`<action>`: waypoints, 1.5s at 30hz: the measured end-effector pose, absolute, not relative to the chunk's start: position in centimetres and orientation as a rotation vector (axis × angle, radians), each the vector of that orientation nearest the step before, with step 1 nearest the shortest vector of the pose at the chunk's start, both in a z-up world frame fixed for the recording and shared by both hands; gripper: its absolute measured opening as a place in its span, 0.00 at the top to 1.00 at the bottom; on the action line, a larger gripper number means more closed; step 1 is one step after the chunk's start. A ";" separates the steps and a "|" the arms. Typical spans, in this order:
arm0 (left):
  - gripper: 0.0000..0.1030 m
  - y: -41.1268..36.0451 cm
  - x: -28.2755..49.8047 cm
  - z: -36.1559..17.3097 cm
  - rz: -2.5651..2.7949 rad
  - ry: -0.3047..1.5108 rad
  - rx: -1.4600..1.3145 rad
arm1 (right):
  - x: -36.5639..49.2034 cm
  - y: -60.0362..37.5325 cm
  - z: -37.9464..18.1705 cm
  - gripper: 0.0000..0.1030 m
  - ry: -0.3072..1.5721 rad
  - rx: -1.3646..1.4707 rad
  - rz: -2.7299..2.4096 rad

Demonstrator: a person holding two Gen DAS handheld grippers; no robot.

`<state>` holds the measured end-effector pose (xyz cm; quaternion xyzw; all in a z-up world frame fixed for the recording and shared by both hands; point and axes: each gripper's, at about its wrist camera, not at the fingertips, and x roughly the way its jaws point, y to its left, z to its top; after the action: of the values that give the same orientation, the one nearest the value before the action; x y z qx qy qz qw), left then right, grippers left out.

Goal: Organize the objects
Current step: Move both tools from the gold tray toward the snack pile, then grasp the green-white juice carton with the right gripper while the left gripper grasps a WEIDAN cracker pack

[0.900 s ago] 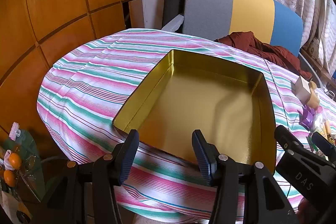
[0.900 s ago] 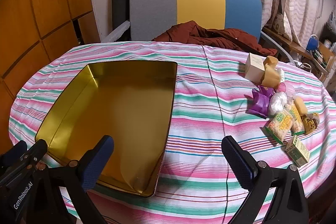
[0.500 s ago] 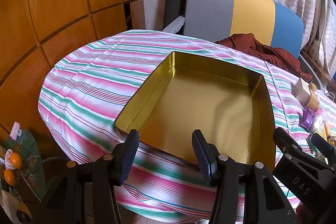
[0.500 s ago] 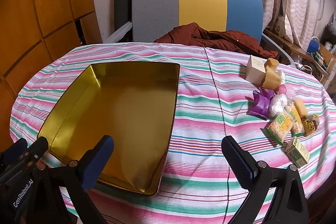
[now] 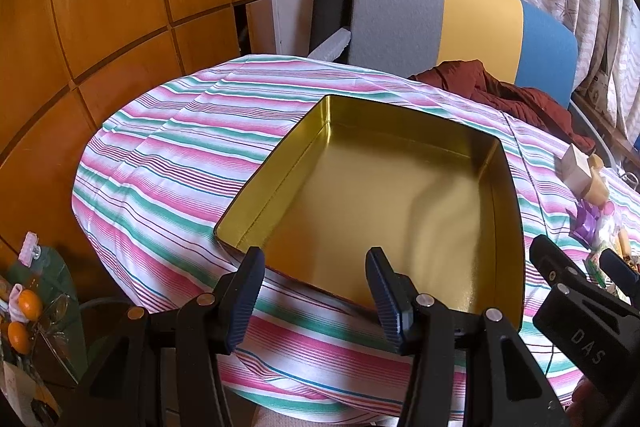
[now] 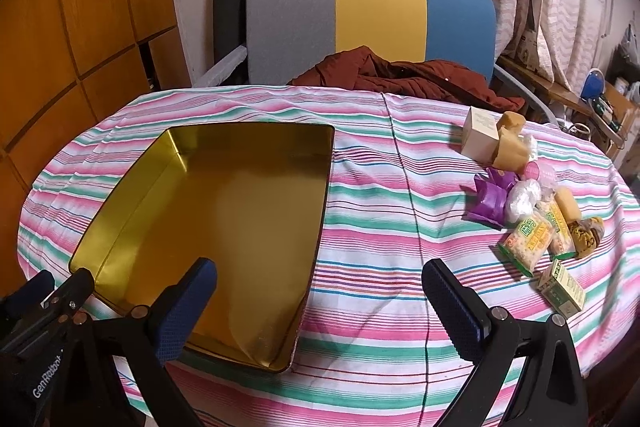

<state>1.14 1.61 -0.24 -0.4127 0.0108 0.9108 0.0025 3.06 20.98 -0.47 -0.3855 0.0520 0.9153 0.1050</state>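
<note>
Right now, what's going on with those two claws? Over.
Left gripper and right gripper open, empty. Gold tin empty. Snacks still loose on cloth. Nothing blocking.

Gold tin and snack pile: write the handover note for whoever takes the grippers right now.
Left gripper: open, empty, over the near edge of the gold tin.
Right gripper: wide open, empty, above the striped tablecloth beside the tin.
Snack pile (cream box, purple wrapper, green packets) lies on the cloth, right of the tin.
Done: nothing; the tin holds nothing.
Left: move the pile's items into the tin, probably with the right gripper.
</note>
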 end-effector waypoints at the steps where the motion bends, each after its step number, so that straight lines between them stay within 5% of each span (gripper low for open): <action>1: 0.48 1.7 1.1 -0.2 2.857 0.036 -1.294 | 3.1 21.0 -0.5 0.00 0.156 -1.135 2.698; 20: 0.48 5.6 2.5 -2.6 2.667 0.080 -1.277 | 5.1 26.7 -0.9 0.00 0.130 -1.124 2.823; 31: 0.48 10.9 5.0 -3.0 2.372 0.055 -1.147 | 9.7 40.9 -2.2 0.00 0.155 -1.103 2.698; 38: 0.48 15.8 5.9 -3.0 2.275 0.156 -1.128 | 13.0 47.8 -5.2 0.26 0.241 -1.159 2.603; 45: 0.48 19.6 5.3 -3.2 2.149 0.155 -1.152 | 12.4 47.8 -7.8 0.35 0.201 -1.216 2.690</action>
<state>5.28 19.59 -3.23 -0.4430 0.0596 0.8265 0.3421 12.37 47.84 -7.78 -0.4093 0.0678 0.9053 0.0912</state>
